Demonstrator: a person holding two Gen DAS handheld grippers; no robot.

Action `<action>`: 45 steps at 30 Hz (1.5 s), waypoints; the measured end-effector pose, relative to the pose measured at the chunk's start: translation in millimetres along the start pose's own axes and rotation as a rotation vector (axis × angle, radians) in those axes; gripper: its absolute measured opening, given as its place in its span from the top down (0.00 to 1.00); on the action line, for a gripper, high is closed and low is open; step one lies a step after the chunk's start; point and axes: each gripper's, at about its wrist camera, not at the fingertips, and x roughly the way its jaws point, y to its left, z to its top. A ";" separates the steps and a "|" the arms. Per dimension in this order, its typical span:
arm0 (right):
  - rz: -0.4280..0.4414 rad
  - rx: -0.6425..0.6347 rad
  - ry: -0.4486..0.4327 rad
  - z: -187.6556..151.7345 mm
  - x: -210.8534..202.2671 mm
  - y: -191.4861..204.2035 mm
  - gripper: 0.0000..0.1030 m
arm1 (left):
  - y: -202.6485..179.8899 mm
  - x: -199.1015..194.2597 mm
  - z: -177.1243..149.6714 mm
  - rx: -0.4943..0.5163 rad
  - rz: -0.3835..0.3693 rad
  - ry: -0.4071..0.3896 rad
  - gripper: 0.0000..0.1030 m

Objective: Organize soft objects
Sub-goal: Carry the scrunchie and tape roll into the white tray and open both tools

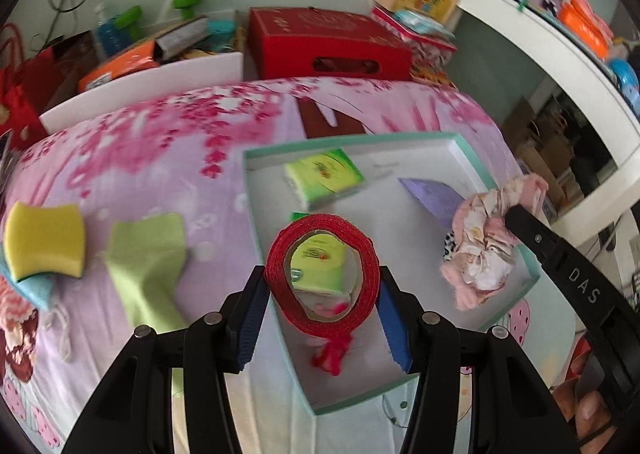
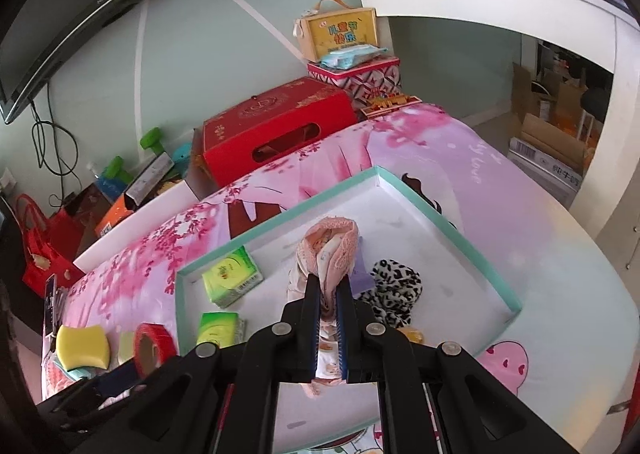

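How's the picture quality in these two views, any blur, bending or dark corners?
Left wrist view: strong fisheye bending, black corners, motion smear over the floral bedsheet and green sponge, while the red tape roll in the left gripper stays sharp. Right wrist view: the same bending and dark rim, noticeably crisper overall, soft even daylight.

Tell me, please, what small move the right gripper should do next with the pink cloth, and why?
Probably lower it a little and open the jaws. The right gripper is shut on the pink cloth, which already hangs over the white floor of the teal-rimmed box, between a green tissue pack and the leopard-print item, so it can drop into free space there.
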 end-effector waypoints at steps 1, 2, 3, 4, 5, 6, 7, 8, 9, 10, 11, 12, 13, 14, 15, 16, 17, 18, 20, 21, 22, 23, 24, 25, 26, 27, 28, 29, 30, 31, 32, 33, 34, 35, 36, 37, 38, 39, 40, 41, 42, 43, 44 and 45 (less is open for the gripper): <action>0.006 0.001 0.009 -0.5 2.0 -0.5 0.92 | -3.7 4.0 -0.6 0.009 -0.003 0.006 0.47; 0.010 -0.002 0.018 -1.0 4.0 0.0 0.92 | -6.6 7.3 -1.0 0.015 -0.007 0.010 0.47; 0.011 -0.006 0.023 -2.0 5.5 1.1 0.92 | -10.6 12.0 -1.6 0.025 -0.014 0.015 0.47; 0.013 -0.014 0.030 -2.6 7.2 2.7 0.92 | -13.8 15.0 -2.0 0.031 -0.016 0.018 0.47; 0.016 -0.018 0.035 -3.1 8.6 3.6 0.92 | -16.4 17.6 -3.0 0.041 -0.015 0.021 0.47; 0.020 -0.020 0.039 -3.9 9.7 4.6 0.90 | -18.9 19.7 -3.8 0.050 -0.014 0.023 0.47; 0.023 -0.021 0.044 -4.1 10.5 5.0 0.89 | -20.9 21.4 -4.7 0.061 -0.013 0.026 0.47; 0.023 -0.022 0.048 -4.4 11.2 5.4 0.89 | -22.7 23.2 -5.1 0.070 -0.014 0.030 0.47; 0.022 -0.023 0.052 -5.0 11.5 5.4 0.89 | -24.9 24.9 -5.7 0.078 -0.015 0.033 0.46; 0.020 -0.023 0.056 -5.3 12.2 5.2 0.89 | -25.4 25.5 -5.7 0.082 -0.015 0.034 0.45; 0.018 -0.021 0.059 -5.5 12.6 4.9 0.89 | -27.0 26.3 -6.1 0.089 -0.017 0.036 0.41; 0.017 -0.019 0.061 -5.6 12.8 4.2 0.89 | -27.6 26.0 -6.5 0.093 -0.017 0.036 0.39; 0.015 -0.013 0.062 -5.2 12.7 3.3 0.89 | -28.1 26.0 -6.7 0.095 -0.017 0.036 0.36; 0.014 -0.009 0.062 -5.1 12.5 2.2 0.89 | -28.3 26.4 -6.4 0.097 -0.018 0.035 0.31; 0.014 -0.004 0.063 -4.9 12.2 0.9 0.88 | -28.5 26.0 -6.5 0.099 -0.022 0.035 0.26; 0.011 -0.002 0.063 -4.9 12.0 0.0 0.85 | -28.8 26.3 -6.2 0.098 -0.022 0.034 0.21; 0.003 -0.002 0.061 -4.7 11.9 -0.7 0.83 | -28.3 26.1 -5.9 0.095 -0.020 0.032 0.19; -0.001 -0.003 0.061 -4.6 11.6 -1.0 0.77 | -27.4 26.0 -5.8 0.090 -0.014 0.029 0.19; -0.006 0.001 0.060 -4.9 11.5 -2.2 0.65 | -24.9 26.0 -5.4 0.084 -0.005 0.027 0.18; -0.010 0.003 0.060 -4.7 11.7 -3.0 0.56 | -23.1 26.0 -5.1 0.080 -0.001 0.027 0.17; -0.013 0.006 0.061 -4.9 12.0 -3.6 0.48 | -21.6 25.9 -4.6 0.076 0.003 0.026 0.15; -0.016 0.008 0.063 -5.2 12.5 -4.4 0.46 | -19.4 25.7 -4.1 0.070 0.010 0.024 0.14; -0.020 0.010 0.065 -5.4 13.0 -5.1 0.44 | -16.1 25.4 -3.5 0.060 0.023 0.021 0.14; -0.027 0.012 0.067 -5.9 13.9 -5.8 0.41 | -13.3 25.1 -3.2 0.054 0.037 0.021 0.14; -0.035 0.014 0.072 -6.4 15.1 -6.5 0.40 | -10.5 24.8 -2.8 0.048 0.050 0.018 0.14; -0.042 0.015 0.076 -6.8 16.3 -7.1 0.37 | -5.9 24.0 -2.2 0.035 0.072 0.012 0.13; -0.048 0.015 0.081 -7.3 17.5 -7.9 0.35 | -2.0 23.4 -1.6 0.023 0.086 0.008 0.13; -0.053 0.015 0.087 -8.0 19.0 -8.6 0.34 | 1.3 23.1 -0.9 0.012 0.099 0.004 0.13; -0.055 0.015 0.091 -8.4 19.8 -9.2 0.30 | 7.1 22.0 -0.1 -0.007 0.117 -0.002 0.13; -0.059 0.013 0.094 -9.0 20.9 -9.3 0.27 | 10.8 21.6 0.3 -0.019 0.125 -0.005 0.13; -0.064 0.009 0.097 -9.7 21.9 -9.0 0.25 | 14.9 20.5 0.9 -0.035 0.133 -0.009 0.12; -0.066 0.006 0.100 -10.0 22.4 -9.0 0.23 | 20.8 19.1 1.5 -0.057 0.143 -0.014 0.10; -0.069 0.000 0.102 -10.4 23.2 -8.5 0.21 | 24.0 18.5 2.3 -0.071 0.148 -0.018 0.05; -0.071 -0.005 0.104 -10.8 23.9 -7.9 0.20 | 29.1 17.3 2.8 -0.090 0.157 -0.023 0.04; -0.073 -0.011 0.107 -11.4 24.8 -7.2 0.15 | 32.2 16.9 3.4 -0.101 0.166 -0.027 0.04; -0.076 -0.015 0.108 -12.0 25.2 -6.7 0.10 | 35.8 15.5 3.6 -0.114 0.176 -0.032 0.03; -0.077 -0.020 0.110 -12.6 25.8 -6.1 0.07 | 39.0 14.4 3.8 -0.124 0.188 -0.040 0.03; -0.078 -0.024 0.109 -12.7 25.9 -5.8 0.02 | 42.6 12.9 4.0 -0.135 0.202 -0.047 0.03; -0.079 -0.026 0.108 -12.8 25.9 -5.5 0.00 | 46.2 11.6 4.1 -0.146 0.217 -0.053 0.03; -0.080 -0.029 0.104 -13.1 25.6 -5.1 0.00 | 49.6 10.8 4.1 -0.155 0.229 -0.057 0.03; -0.080 -0.032 0.103 -13.1 25.7 -4.9 0.00 | 53.0 10.6 4.5 -0.165 0.242 -0.057 0.03; -0.082 -0.035 0.100 -13.3 25.6 -4.6 0.00 | 56.1 10.6 4.3 -0.175 0.253 -0.058 0.03; -0.085 -0.039 0.098 -13.7 25.6 -4.2 0.00 | 59.0 10.3 4.4 -0.183 0.262 -0.058 0.03; -0.086 -0.040 0.098 -13.8 25.9 -3.8 0.00 | 62.7 9.8 4.1 -0.194 0.273 -0.059 0.03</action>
